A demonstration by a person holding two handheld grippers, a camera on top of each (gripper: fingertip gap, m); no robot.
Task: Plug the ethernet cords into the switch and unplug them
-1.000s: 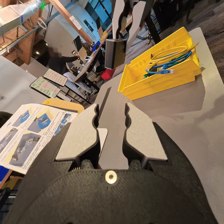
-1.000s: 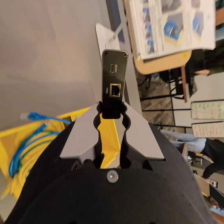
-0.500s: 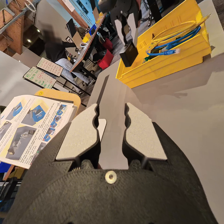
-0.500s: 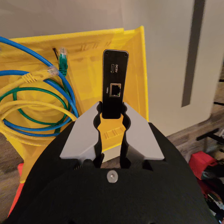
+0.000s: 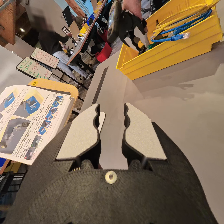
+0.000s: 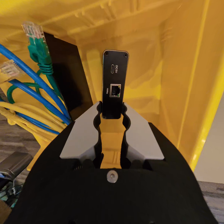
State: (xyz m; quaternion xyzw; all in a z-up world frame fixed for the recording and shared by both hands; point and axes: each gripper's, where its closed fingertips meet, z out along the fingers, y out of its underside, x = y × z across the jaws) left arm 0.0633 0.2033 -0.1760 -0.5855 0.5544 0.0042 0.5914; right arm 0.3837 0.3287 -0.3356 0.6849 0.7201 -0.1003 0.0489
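The right gripper (image 6: 112,109) pinches the lower end of the black switch (image 6: 115,83) inside the yellow bin (image 6: 181,72), beside loose blue, green and yellow cords (image 6: 40,92), while the left gripper (image 5: 111,107) hangs over the grey table (image 5: 181,121), jaws apart and empty.

A grey worktop (image 5: 181,121) carried a yellow bin (image 5: 163,58). To its left an illustrated instruction sheet (image 5: 27,118) lay on a yellow-edged board, with two handwritten whiteboards (image 5: 36,66) beyond. Farther back, a seated person (image 5: 54,42) faced a long desk beside a red bag (image 5: 104,52).
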